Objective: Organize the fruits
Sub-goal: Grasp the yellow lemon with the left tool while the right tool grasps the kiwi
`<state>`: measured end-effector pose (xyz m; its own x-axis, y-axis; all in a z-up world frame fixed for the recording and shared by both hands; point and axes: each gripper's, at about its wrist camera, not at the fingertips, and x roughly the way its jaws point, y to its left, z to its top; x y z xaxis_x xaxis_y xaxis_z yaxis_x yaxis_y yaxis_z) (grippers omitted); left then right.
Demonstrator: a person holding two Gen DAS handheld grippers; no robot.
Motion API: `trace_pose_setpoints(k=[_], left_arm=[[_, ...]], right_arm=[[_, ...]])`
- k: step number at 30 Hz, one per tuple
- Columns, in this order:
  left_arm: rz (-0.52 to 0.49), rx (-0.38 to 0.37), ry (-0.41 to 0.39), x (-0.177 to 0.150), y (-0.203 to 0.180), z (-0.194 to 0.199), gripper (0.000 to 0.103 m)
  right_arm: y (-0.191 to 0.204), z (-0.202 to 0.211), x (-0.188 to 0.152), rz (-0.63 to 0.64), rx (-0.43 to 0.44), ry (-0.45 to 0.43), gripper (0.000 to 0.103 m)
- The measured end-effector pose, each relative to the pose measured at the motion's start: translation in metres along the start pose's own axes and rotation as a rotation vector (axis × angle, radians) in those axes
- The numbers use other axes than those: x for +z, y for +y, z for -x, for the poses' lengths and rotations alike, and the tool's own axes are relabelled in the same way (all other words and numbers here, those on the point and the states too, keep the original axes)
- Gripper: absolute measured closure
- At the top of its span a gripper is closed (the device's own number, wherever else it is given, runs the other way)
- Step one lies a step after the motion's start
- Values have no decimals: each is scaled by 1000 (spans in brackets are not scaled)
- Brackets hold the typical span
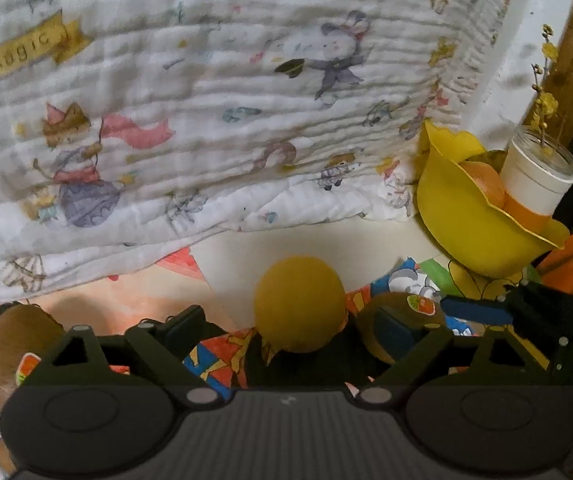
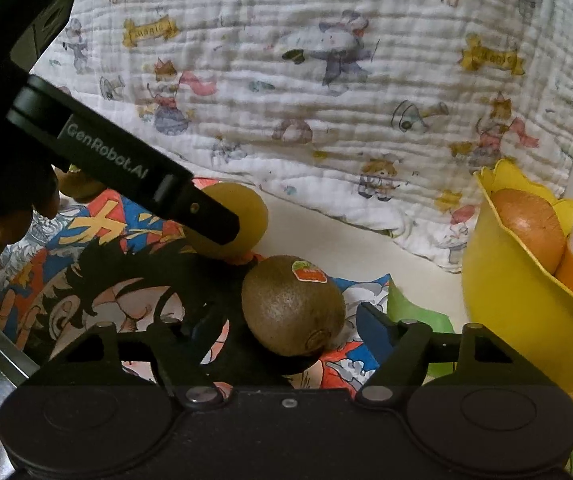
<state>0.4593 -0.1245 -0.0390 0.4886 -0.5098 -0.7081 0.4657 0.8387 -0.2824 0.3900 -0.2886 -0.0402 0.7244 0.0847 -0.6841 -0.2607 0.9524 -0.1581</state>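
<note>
I'm at the pick-up step: both tongs are spread open, nothing gripped yet. My right tongs (image 2: 286, 330) straddle the kiwi (image 2: 292, 308), which lies on the comic-print cloth (image 2: 98, 240) between the fingers. My left tongs (image 1: 286, 326) bracket the yellow fruit (image 1: 300, 302) the same way. Next I should close on each and carry it right to the yellow bowl (image 2: 526, 312), where an orange (image 2: 530, 224) already sits.

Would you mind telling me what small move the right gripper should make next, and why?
Probably close on the kiwi. The right gripper has its jaws open on either side of it, nothing is gripped yet, and the yellow bowl with one fruit already inside sits just to the right.
</note>
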Motion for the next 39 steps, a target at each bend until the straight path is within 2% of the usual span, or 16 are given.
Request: trace_pose_setpoints(k=[6,11,16,21,29,39], left_arm=[[38,-7,18,1,4,-12,26],[70,-33,21,1,9,-18,30],[76,-75,34,2,6,-23,44],[62,-62,37,3,1,-24,45],[143,-44,60,0,3,-12,45],[175,-68,48,-20,-6,26,45]], right_arm=[[-1,-8,2,21,1,12,34],[-2,-13,5,30,6,10,38],[-4,-14,4,29,5,5,42],[-3,-13,2,39,-8,-6,43],[-3,-1,-2,13,7,-31,44],[8,46,-17,3,59,-78,44]])
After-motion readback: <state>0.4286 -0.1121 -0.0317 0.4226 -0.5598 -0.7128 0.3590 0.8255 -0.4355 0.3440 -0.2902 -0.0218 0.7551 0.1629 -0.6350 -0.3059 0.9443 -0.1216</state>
